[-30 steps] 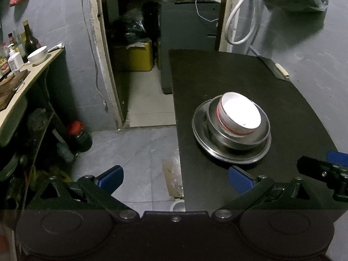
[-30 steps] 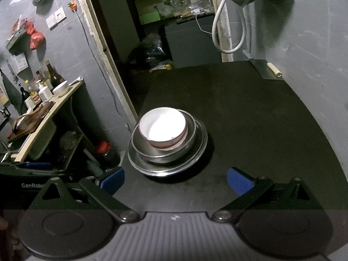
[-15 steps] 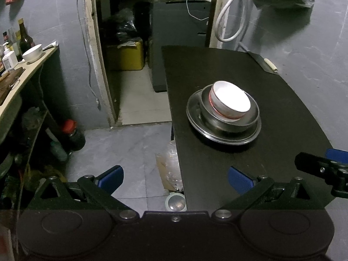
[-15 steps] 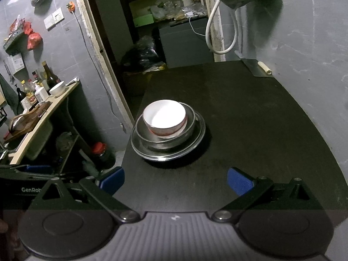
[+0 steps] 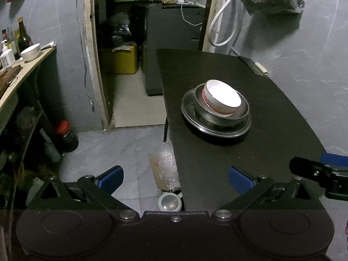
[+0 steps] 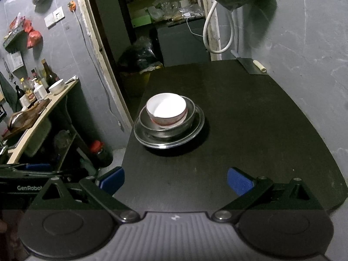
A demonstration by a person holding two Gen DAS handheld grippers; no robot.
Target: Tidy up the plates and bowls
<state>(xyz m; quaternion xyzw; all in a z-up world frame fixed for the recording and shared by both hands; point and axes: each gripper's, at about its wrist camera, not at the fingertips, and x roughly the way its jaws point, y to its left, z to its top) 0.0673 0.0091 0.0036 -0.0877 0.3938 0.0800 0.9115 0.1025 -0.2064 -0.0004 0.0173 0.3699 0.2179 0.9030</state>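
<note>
My left tool [image 5: 175,176] is spread wide and holding nothing, and my right tool [image 6: 175,177] is the same — blue pads apart, nothing between them. Both hang back at the near end of the black counter [image 6: 261,113], the left one partly out over the floor beside its edge.

The dishes sit together near the counter's left edge: a white bowl [image 6: 166,108] with a red band nests inside a steel bowl [image 6: 191,111], and that rests on a steel plate [image 6: 198,128]. The white bowl looks tilted, leaning toward one side of the steel bowl rather than sitting level. Nothing else to stack lies on this counter; another white bowl [image 6: 56,86] stands on the side shelf [image 6: 63,95], well apart.

I judge the stacking done, or nearly — this reads as the pause after the last placement. If anything is left, it is levelling the white bowl: pinch its rim lightly and ease it flat without skidding the steel beneath.
</note>
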